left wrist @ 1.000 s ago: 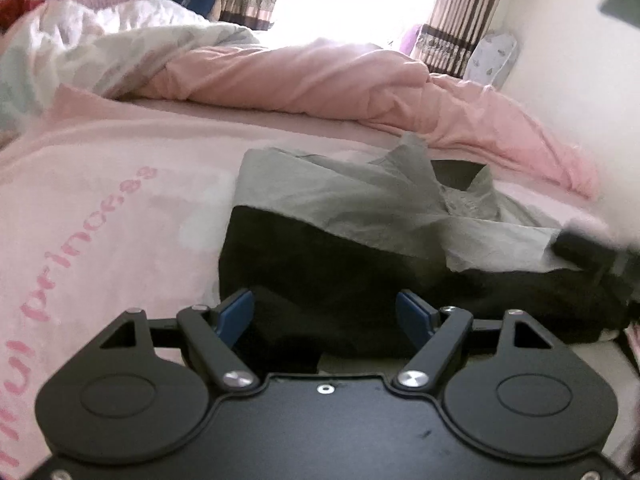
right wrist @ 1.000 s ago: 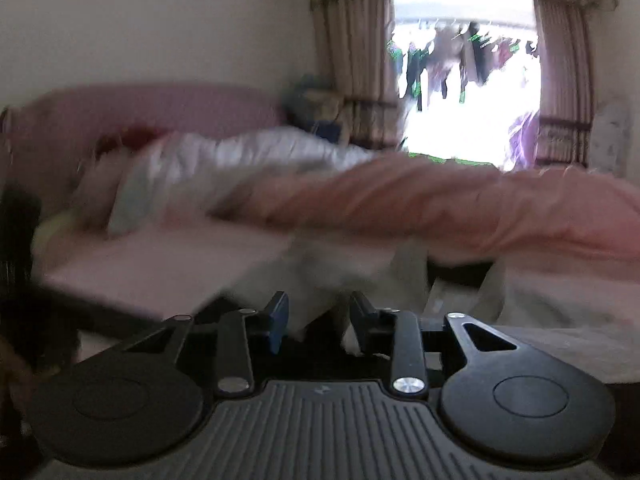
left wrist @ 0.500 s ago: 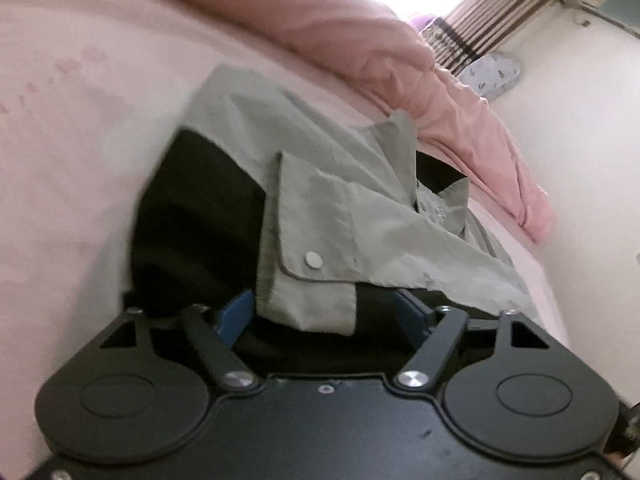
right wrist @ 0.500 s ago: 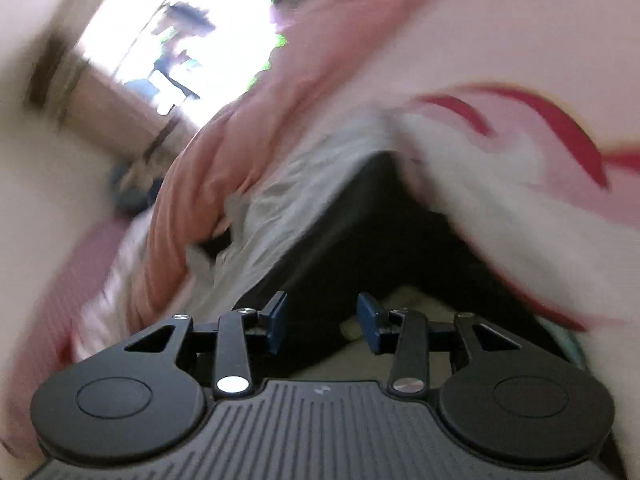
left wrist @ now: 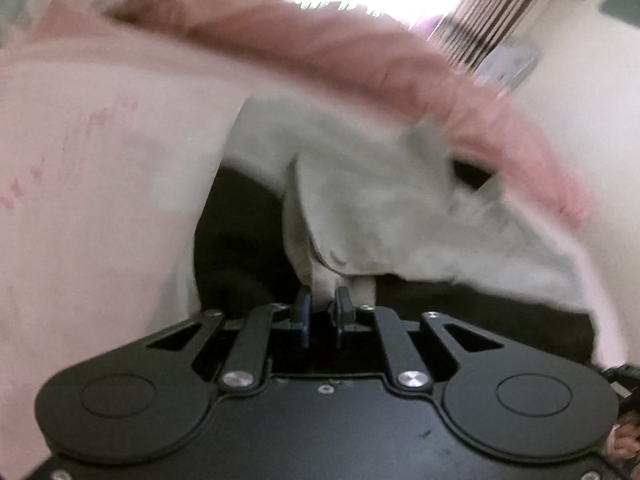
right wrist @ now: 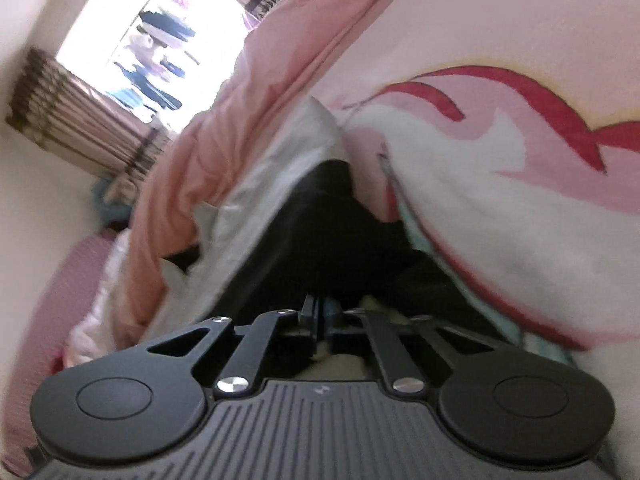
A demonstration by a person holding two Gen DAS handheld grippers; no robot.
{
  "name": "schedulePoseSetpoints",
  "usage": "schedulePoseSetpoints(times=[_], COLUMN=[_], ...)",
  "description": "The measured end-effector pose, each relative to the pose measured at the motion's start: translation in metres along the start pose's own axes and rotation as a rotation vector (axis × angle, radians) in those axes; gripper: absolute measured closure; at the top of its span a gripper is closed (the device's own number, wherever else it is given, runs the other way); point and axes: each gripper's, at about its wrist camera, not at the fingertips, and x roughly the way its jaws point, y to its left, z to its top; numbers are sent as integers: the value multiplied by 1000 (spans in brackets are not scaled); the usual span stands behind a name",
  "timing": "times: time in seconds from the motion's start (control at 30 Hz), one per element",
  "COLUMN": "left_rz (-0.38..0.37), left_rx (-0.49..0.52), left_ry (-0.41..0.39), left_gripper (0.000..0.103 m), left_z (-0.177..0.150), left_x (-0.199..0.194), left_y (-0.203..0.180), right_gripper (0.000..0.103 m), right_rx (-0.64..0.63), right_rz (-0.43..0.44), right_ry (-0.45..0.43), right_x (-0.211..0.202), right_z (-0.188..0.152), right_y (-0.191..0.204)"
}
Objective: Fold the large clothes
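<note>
A grey and black jacket (left wrist: 372, 208) lies on a pink bed sheet (left wrist: 100, 168). In the left wrist view my left gripper (left wrist: 323, 304) is shut on the grey sleeve cuff (left wrist: 320, 264), which has a snap button. In the right wrist view the same jacket (right wrist: 316, 216) shows grey above and black below. My right gripper (right wrist: 320, 312) is shut on the jacket's black hem edge. The right view is strongly tilted.
A rumpled pink duvet (left wrist: 320, 48) lies along the far side of the bed, also in the right wrist view (right wrist: 224, 128). A bright window with striped curtains (right wrist: 72, 120) is behind. A white wall (left wrist: 580, 92) stands at the right.
Both grippers went from open to shut: the left closed on the grey cuff, the right on the black hem. The right gripper swung down to the bed and tilted.
</note>
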Motion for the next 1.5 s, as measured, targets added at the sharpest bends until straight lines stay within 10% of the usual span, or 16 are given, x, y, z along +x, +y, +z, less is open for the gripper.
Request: schedulePoseSetpoints(times=[0.23,0.4,0.57,0.77,1.23,1.5], left_rz=[181,93,110,159,79,104], left_rx=[231,309,376,349,368,342], left_ry=[-138,-178,-150,-83,-136,-26], left_gripper=[68,58,57,57,55,55], left_z=[9,16,15,18,-13,-36], left_x=[-28,-30,14,61,-13,19], left_y=[-40,-69,-83,-76,-93,-75], right_gripper=[70,67,67,71,66,64], right_rx=[-236,-535,-693,-683,-716,-681], right_rz=[-68,-140,-257,-309,-199,-261], right_ry=[-60,-221,-204,-149,-185,-88], right_x=[-44,-21,41,74,-3,16], right_z=[8,6,5,1,-24,-29], right_y=[53,105,113,89,111,86])
